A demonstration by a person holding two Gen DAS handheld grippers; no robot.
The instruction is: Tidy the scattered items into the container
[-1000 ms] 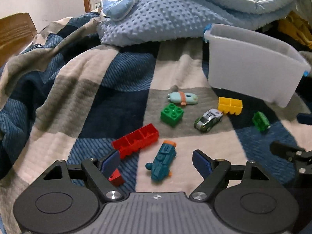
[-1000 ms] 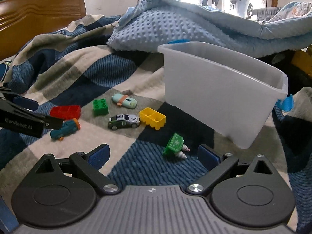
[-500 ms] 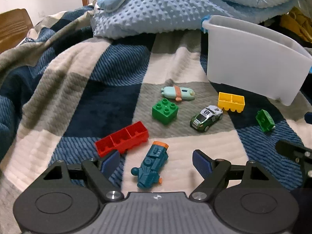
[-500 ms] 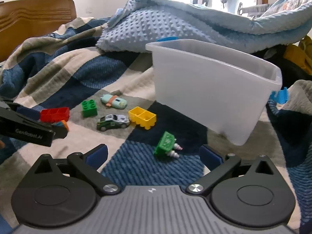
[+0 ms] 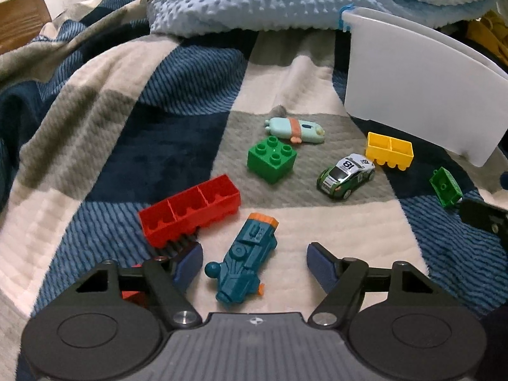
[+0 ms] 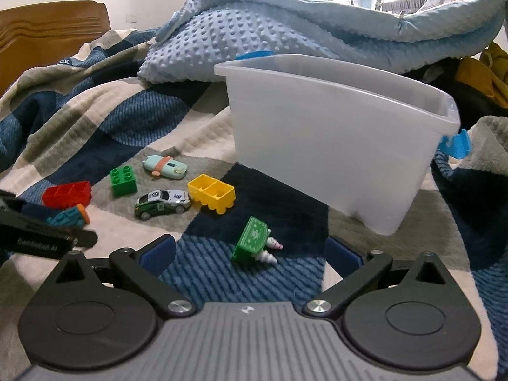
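Seven toys: scattered on the checked quilt [image 5: 104, 133], none visibly inside the container yet.
Container [image 6: 333, 146]: translucent white bin, ahead and to the right of both grippers, interior hidden from view.
Left gripper [image 5: 254, 262]: jaws closing from wide, teal toy blaster [image 5: 244, 266] lying between them, pads not yet pressing on it.
Just beyond left gripper: red long brick [image 5: 190, 211], then green square brick [image 5: 272, 159], pale capsule toy [image 5: 293, 129], toy racing car [image 5: 346, 174], yellow brick [image 5: 389, 150].
Right gripper [image 6: 250, 252]: spread wide, nothing held, green drill toy [image 6: 252, 241] lying on its side just ahead, between the fingers' line.
Done: nothing, judging by the spread of toys.
Left: every toy to lift and drop in, likely blaster and drill toy first.
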